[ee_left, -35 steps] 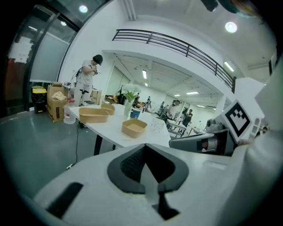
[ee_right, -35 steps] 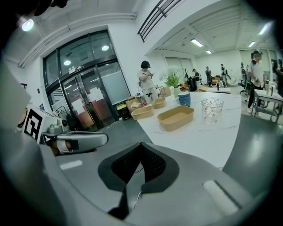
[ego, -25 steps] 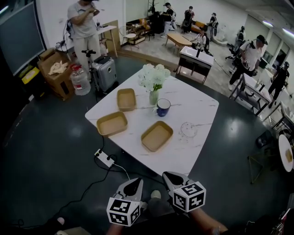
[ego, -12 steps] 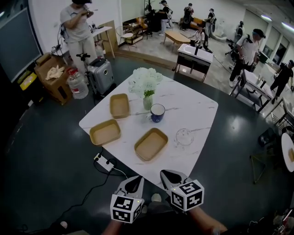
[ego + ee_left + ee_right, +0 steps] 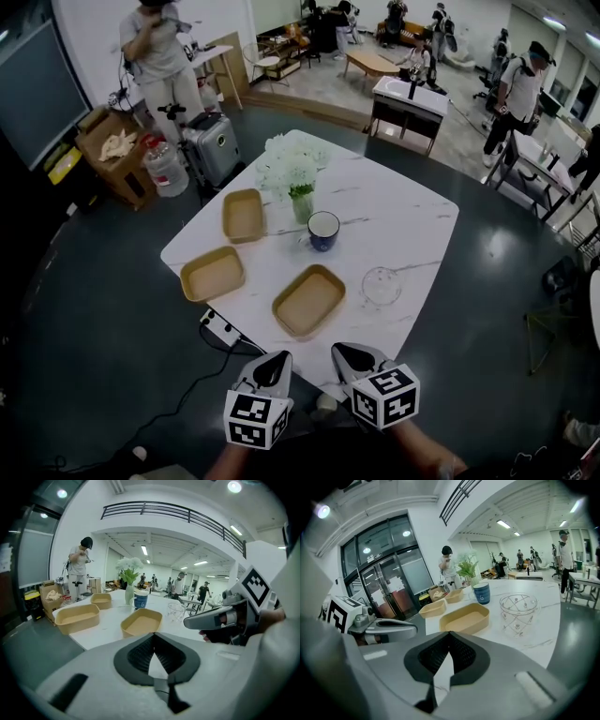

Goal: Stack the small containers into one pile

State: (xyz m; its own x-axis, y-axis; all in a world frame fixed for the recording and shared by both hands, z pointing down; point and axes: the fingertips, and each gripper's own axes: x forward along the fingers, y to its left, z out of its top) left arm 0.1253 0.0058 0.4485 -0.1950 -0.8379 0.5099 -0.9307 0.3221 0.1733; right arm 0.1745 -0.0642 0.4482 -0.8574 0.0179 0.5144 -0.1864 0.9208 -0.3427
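Tan containers (image 5: 308,300) lie unstacked; flowers (image 5: 289,167) partly hide the vase (image 5: 301,208).

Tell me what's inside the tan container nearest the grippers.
Nothing. The head view looks into the nearest tan container and shows only its bare floor and inner walls. In the lower gripper views, its near wall hides the front strip of that floor.

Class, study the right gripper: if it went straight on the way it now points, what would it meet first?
Probably the nearest tan rectangular container, ahead of the right gripper on the white table; height is unclear, so it might pass above.
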